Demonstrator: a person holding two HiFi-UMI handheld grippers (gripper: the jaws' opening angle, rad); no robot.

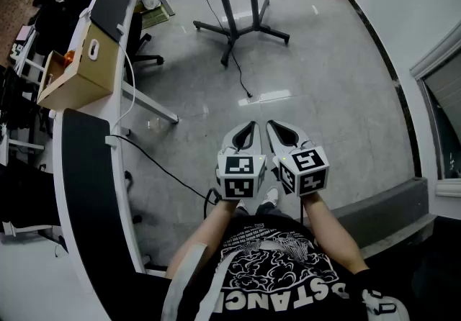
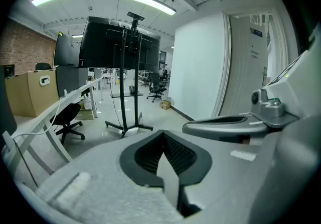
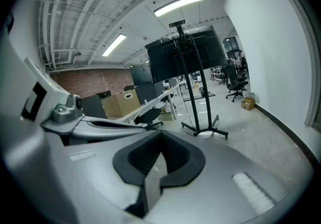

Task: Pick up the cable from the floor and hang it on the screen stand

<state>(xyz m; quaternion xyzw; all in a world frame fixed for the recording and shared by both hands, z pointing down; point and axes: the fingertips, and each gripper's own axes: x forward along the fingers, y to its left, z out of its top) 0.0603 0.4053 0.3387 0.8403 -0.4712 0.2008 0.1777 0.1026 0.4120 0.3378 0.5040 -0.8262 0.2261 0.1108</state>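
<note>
A black cable (image 1: pixel 241 78) runs down the screen stand (image 1: pixel 234 14) and trails over the grey floor, ending ahead of me. The stand is a black pole on spread legs; in the left gripper view the stand (image 2: pixel 123 97) carries a dark screen (image 2: pixel 118 44), and the right gripper view shows the stand (image 3: pixel 198 95) too. My left gripper (image 1: pixel 248 129) and right gripper (image 1: pixel 277 127) are held side by side at waist height, well short of the cable's end. The left gripper (image 2: pixel 163 135) and the right gripper (image 3: pixel 161 135) are both shut, with nothing between the jaws.
A long white desk (image 1: pixel 119 107) runs along the left, with a cardboard box (image 1: pixel 79 68) on it and another black cable (image 1: pixel 162 168) dropping from it to the floor. An office chair (image 1: pixel 140 42) stands beside the desk. A white wall (image 1: pixel 403 3) closes the right side.
</note>
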